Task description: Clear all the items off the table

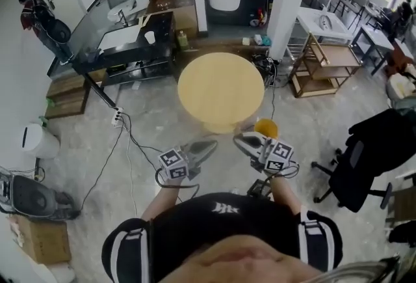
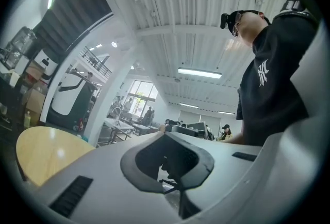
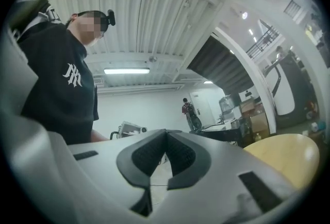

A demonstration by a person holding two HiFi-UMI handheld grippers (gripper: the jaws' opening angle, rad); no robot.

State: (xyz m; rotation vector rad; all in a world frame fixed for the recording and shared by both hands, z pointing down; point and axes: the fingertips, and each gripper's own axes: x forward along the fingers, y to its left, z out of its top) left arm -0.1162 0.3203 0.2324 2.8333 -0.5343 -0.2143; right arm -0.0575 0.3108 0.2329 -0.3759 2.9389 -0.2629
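Facing round yellow table (image 1: 221, 90), left tongs (image 1: 213, 143) and right tongs (image 1: 238, 138) each pressed together, pinching nothing, side by side near its front edge; orange round object (image 1: 265, 127) just beside right tongs

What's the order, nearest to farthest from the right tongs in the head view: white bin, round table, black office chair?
1. round table, just ahead of the right tongs
2. black office chair, off to the right
3. white bin, far left

The left claw (image 1: 209, 144) and right claw (image 1: 238, 139) hover beside the round yellow table (image 1: 221, 83).
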